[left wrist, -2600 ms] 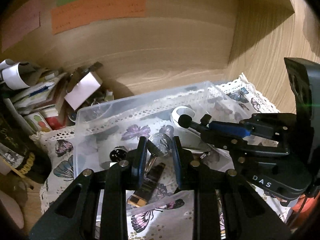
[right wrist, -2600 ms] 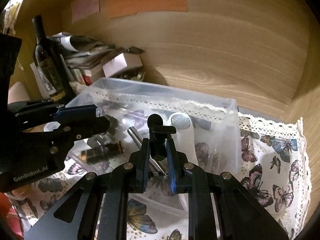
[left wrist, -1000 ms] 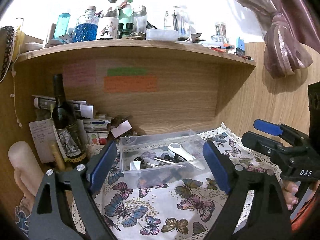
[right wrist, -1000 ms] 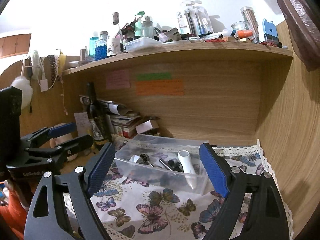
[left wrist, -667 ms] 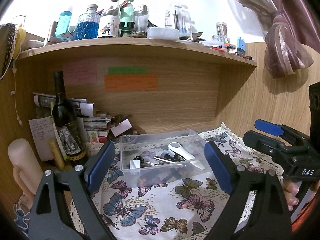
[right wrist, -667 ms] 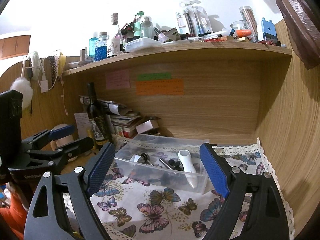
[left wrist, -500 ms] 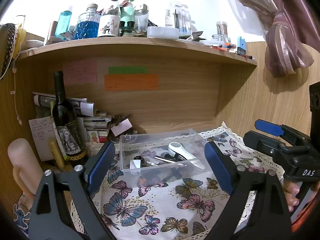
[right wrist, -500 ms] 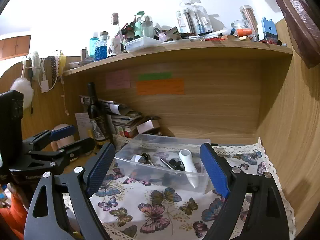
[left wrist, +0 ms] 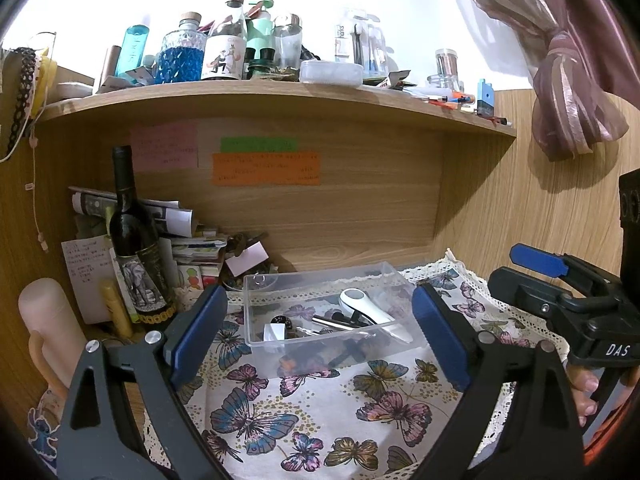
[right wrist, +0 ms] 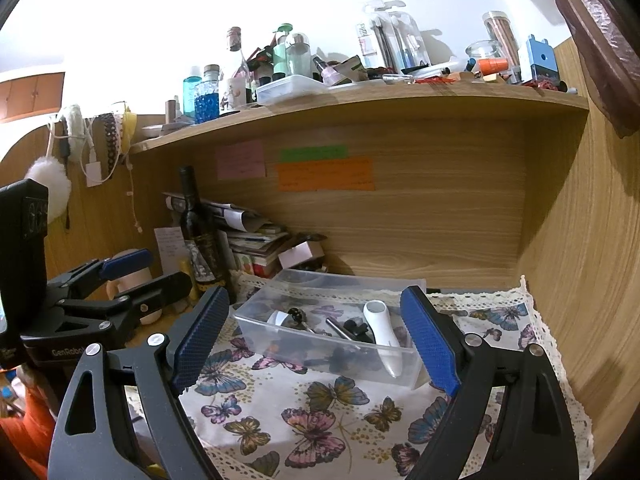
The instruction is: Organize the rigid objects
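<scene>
**Counter under a butterfly cloth, shelf above**

The wooden counter (left wrist: 360, 254) carries a white lace-edged cloth printed with butterflies (left wrist: 320, 404). On the cloth, toward 12 o'clock in the left wrist view, sits a clear rectangular plastic bin (left wrist: 332, 354) holding small items. At 9 o'clock, just beside the cloth's edge, a dark glass wine bottle (left wrist: 136, 248) stands upright before a stack of papers and booklets (left wrist: 188, 240). Above, a wooden shelf (left wrist: 280, 98) bears crowded bottles and jars, among them a blue-filled glass bottle (left wrist: 182, 56).
</scene>
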Available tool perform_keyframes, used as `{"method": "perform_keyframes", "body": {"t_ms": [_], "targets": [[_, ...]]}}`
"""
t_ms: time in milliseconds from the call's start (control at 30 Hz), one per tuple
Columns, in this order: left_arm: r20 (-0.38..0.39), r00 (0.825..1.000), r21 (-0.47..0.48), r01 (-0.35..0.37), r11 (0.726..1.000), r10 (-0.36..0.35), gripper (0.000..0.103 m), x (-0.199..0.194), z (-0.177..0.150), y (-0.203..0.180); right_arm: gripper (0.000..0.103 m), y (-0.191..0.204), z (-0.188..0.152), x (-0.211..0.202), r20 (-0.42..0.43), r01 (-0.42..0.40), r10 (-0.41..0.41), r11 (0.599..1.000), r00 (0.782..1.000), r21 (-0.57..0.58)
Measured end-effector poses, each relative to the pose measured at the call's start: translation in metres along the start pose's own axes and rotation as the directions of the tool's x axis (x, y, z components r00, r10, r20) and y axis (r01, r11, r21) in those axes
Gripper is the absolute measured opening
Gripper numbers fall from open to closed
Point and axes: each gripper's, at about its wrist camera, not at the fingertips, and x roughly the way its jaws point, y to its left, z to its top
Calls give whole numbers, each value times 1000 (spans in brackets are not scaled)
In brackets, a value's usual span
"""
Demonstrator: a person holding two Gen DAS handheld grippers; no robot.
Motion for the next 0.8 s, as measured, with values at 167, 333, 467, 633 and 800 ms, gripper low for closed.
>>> {"method": "perform_keyframes", "body": {"t_ms": [167,333,467,633,800], "targets": [[0,1000,3,2,1000,-2,95,0,0,0,88,1,0,-1,1,-1,1,1000,1000,3],[-8,1000,0,4,1000,-4,95,1,0,-1,89,1,1,0,0,-6,6,1000,1000,2],[-16,1000,4,10,1000,-10,95,1,-1,-2,89,1,0,1,-6,-6,6,1000,1000,1],[-20,1000,2,14,1000,-14,95,1,-1,-4,89,1,-1,3,-13,-8,8,1000,1000,5],[-16,1000,1,18,1000,-18,95,0,-1,-7,89,0,-2,6,-21,-8,9,1000,1000,8]]}}
